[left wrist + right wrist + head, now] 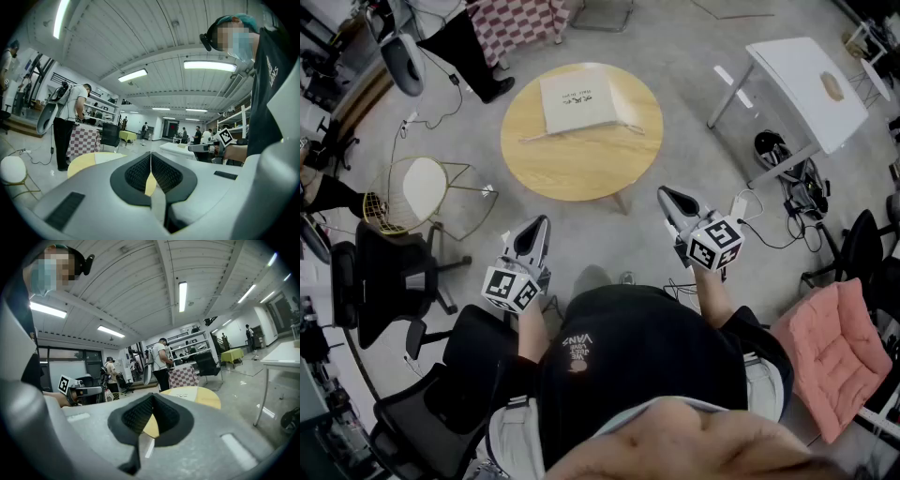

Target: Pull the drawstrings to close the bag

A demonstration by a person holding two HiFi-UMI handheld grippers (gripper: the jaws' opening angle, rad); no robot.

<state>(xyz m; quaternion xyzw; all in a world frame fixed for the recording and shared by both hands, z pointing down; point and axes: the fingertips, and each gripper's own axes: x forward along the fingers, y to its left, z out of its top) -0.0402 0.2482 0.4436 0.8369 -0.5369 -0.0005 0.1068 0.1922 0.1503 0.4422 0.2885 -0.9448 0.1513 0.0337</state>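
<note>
**Q.** Where does the bag lie?

**A.** Bag (pixel 578 101): pale and flat, on the far half of the round wooden table (pixel 581 173). Its drawstrings (pixel 532 138) trail slack from the two near corners, one to each side. The mouth looks not yet gathered.

**Q.** And the two claws?

**A.** Left claw (pixel 544 222) and right claw (pixel 664 193): both held roughly level, short of the table's near edge and well apart from the bag. Each has its jaws together with nothing between them. In each claw's own view the ribbed pads meet, and the tabletop shows beyond.

**Q.** Which step is this, and how is it done well?

**A.** By judgement, the approach; the closing itself has not begun. Each claw should open before it arrives. The left claw takes the left cord and the right claw the right. The pinch should land on the cord alone, low against the tabletop and clear of the fabric. The pull then goes outward, evenly and in opposite directions. A bag this light will probably slide if one side leads.

**Q.** What surrounds the work?

**A.** Wire stool (pixel 411 192) and black office chair (pixel 389 281) at left. White table (pixel 811 89) and pink cushion (pixel 834 352) at right. A person (pixel 469 47) stands beyond, beside a chequered cloth (pixel 520 23).
</note>
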